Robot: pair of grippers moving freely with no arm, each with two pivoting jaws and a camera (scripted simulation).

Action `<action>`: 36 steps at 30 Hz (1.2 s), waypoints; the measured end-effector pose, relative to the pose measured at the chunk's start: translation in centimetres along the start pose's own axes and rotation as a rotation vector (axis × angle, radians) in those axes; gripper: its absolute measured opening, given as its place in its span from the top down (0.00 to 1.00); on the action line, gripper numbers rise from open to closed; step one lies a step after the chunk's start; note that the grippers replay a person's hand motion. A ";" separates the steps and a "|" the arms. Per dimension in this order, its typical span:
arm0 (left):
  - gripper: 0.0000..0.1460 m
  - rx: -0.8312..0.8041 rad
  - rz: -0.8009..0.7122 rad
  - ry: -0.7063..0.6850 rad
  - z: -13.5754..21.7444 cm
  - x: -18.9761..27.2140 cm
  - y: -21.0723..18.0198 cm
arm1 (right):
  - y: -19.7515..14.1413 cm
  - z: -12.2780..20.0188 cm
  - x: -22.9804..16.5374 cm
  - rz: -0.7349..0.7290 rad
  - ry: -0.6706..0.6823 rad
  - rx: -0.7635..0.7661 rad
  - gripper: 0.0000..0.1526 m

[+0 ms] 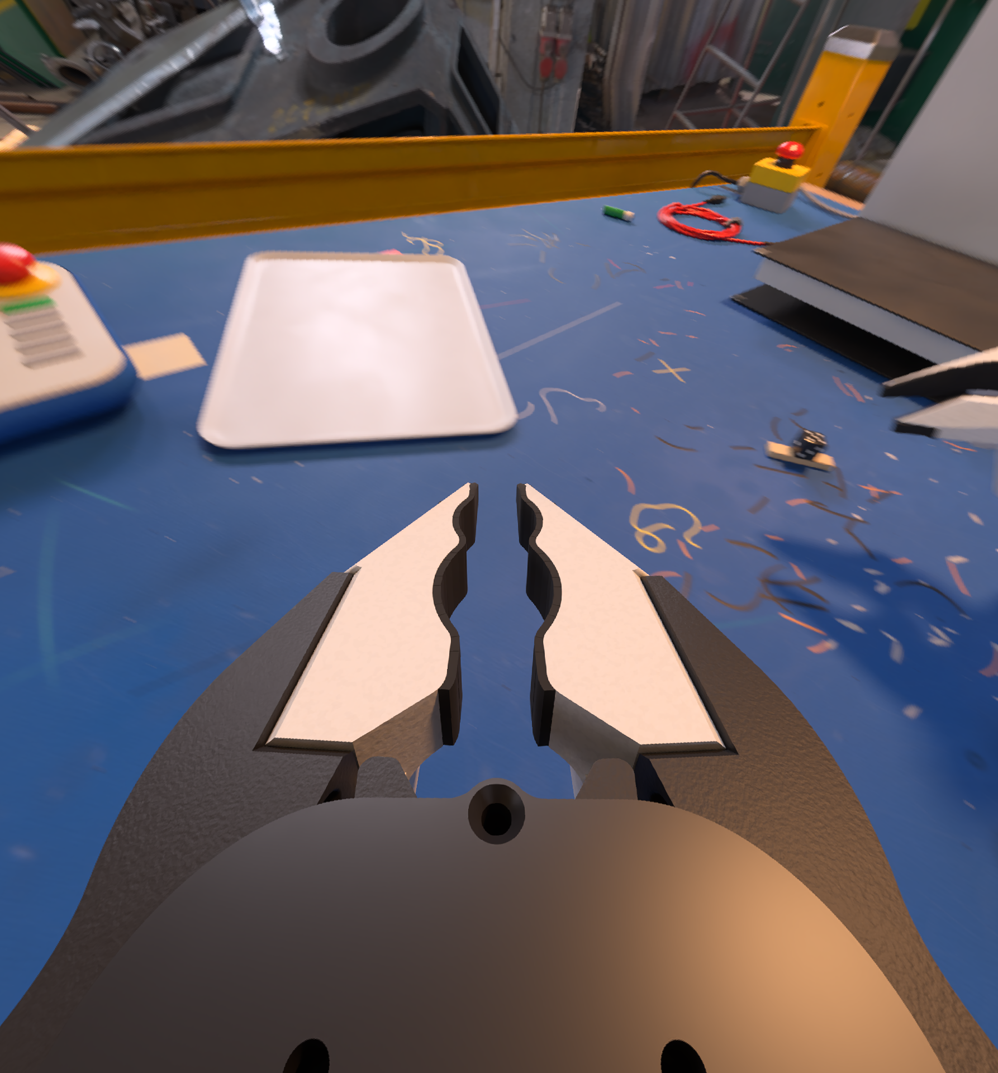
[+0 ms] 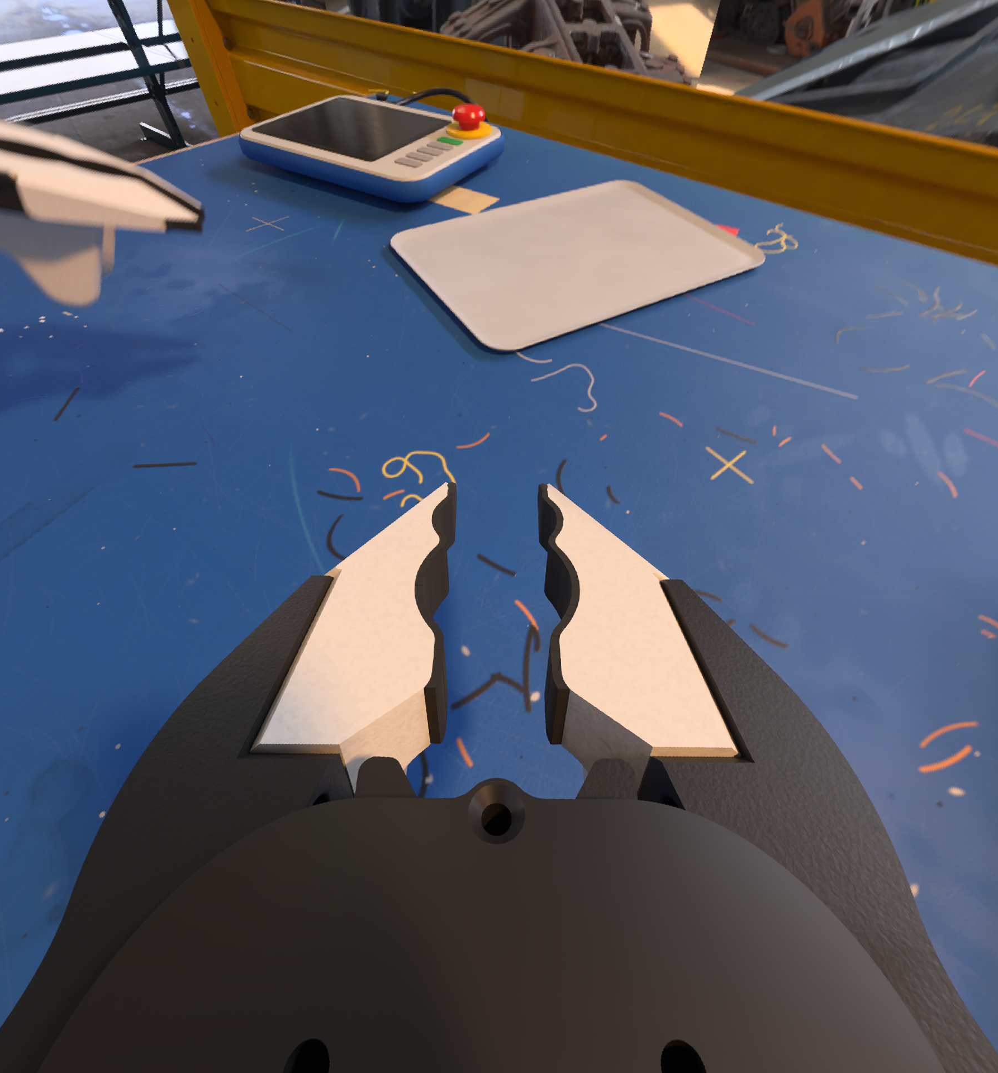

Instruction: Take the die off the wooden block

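Note:
A small dark die (image 1: 809, 441) sits on a flat wooden block (image 1: 780, 452) on the blue table, far right in the left wrist view. My left gripper (image 1: 496, 488) is open by a narrow gap and empty, above bare table, well left of the block. My right gripper (image 2: 496, 488) is open and empty above the scribbled table. The right gripper also shows at the right edge of the left wrist view (image 1: 897, 406), just right of and above the block. The left gripper shows at the upper left of the right wrist view (image 2: 195, 216). The die and block are out of the right wrist view.
A white tray (image 1: 346, 438) lies ahead, also in the right wrist view (image 2: 543, 342). A control pendant (image 1: 38, 348) lies at left. A yellow rail (image 1: 369, 174) bounds the far edge. A red cable (image 1: 700, 223), button box (image 1: 775, 174) and grey slabs (image 1: 891, 278) lie far right.

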State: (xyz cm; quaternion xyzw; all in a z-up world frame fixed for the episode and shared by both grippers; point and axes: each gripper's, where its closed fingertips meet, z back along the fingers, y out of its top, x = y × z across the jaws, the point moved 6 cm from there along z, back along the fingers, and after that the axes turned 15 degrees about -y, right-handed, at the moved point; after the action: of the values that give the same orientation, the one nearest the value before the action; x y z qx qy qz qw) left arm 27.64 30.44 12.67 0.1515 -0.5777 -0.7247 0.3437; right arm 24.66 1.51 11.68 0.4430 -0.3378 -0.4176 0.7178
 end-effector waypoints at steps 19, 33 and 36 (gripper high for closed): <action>0.83 -0.056 -0.012 -0.261 0.3 6.6 -5.4 | -6.9 4.8 5.9 0.097 -0.060 -0.256 0.82; 0.83 0.034 -0.099 -0.262 1.4 7.4 -5.0 | -4.9 -4.1 5.2 0.221 -0.023 -0.371 0.83; 0.83 0.020 -0.083 -0.273 1.3 7.3 -5.1 | -5.1 -4.7 5.3 0.242 0.001 -0.400 0.84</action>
State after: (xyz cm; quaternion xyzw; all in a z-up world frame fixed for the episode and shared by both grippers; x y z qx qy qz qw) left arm 19.95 26.91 9.55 0.0787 -0.6194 -0.7465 0.2301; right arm 29.39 -2.86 5.80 0.2487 -0.2985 -0.3869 0.8363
